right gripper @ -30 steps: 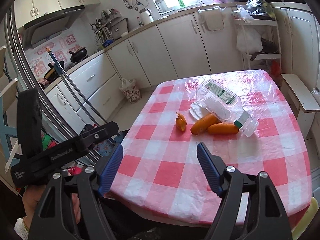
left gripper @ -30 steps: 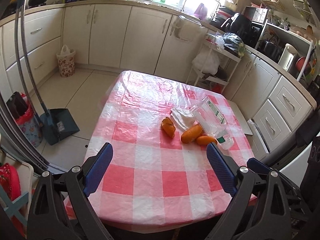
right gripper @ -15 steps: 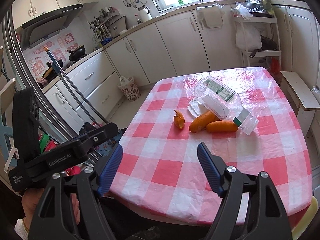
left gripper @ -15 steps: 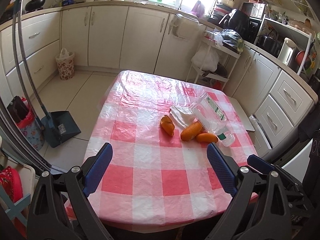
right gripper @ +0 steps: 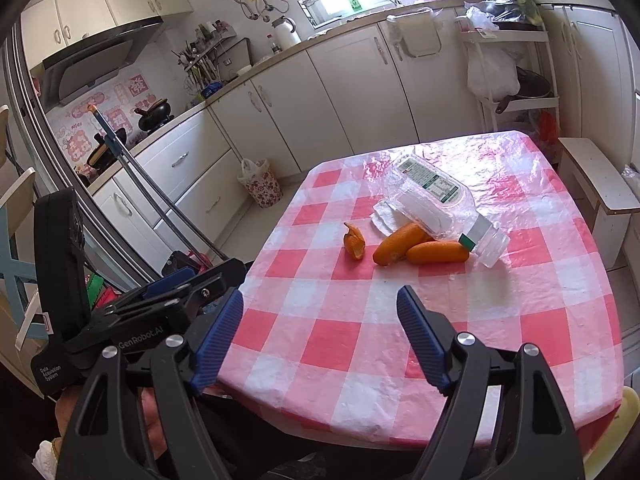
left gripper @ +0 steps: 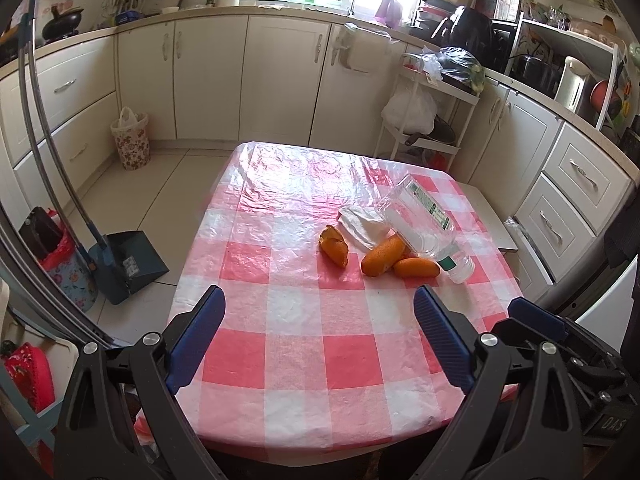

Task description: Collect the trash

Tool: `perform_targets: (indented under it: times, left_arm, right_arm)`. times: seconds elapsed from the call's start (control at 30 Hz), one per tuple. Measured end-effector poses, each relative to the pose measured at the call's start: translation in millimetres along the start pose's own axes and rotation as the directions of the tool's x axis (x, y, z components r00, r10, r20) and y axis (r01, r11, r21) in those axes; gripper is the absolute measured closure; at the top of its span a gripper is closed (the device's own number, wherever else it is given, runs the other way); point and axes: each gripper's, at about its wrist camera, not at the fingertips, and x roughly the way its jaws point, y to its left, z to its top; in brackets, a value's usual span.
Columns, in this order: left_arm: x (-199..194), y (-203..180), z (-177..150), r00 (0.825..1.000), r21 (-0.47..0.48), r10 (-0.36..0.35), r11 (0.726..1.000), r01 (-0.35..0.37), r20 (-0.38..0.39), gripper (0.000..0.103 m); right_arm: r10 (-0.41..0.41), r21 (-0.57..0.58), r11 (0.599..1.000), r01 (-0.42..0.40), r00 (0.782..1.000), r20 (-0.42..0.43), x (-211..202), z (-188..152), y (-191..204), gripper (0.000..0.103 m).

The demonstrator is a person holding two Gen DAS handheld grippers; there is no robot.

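Observation:
On the pink-checked table (left gripper: 304, 344) (right gripper: 360, 340) lies a heap of trash: a crushed clear plastic bottle (left gripper: 424, 224) (right gripper: 436, 200), a crumpled white tissue (left gripper: 360, 226) (right gripper: 386, 218) and three pieces of orange peel (left gripper: 382, 256) (right gripper: 400, 244). A small curled peel (left gripper: 334, 246) (right gripper: 354, 242) lies apart on the left. My left gripper (left gripper: 320, 296) hovers open over the near table edge, well short of the heap. My right gripper (right gripper: 320, 298) is open too, with nothing between its fingers. The left gripper's body (right gripper: 120, 312) shows at the left of the right wrist view.
A floral waste bin (left gripper: 130, 142) (right gripper: 260, 184) with a bag liner stands on the floor by the cabinets. A blue dustpan (left gripper: 128, 264) with a long handle sits left of the table. A white rack (left gripper: 424, 120) and a small bench (right gripper: 592, 176) stand beyond the table.
Both views have tipped up slightly, so the table and the trash sit a little lower in the frames. The trash has not moved and both grippers stay open.

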Motion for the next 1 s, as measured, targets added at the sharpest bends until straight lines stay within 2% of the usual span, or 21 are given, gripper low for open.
perform_targets:
  times: [1.0]
  left_arm:
    - [-1.4,4.7,-0.9,1.0,0.012,0.018,1.0,-0.018,0.0,0.011]
  right_arm:
    - [-0.026,-0.001,1.0,0.026,1.0,0.006,-5.1,-0.8,-7.7,0.027]
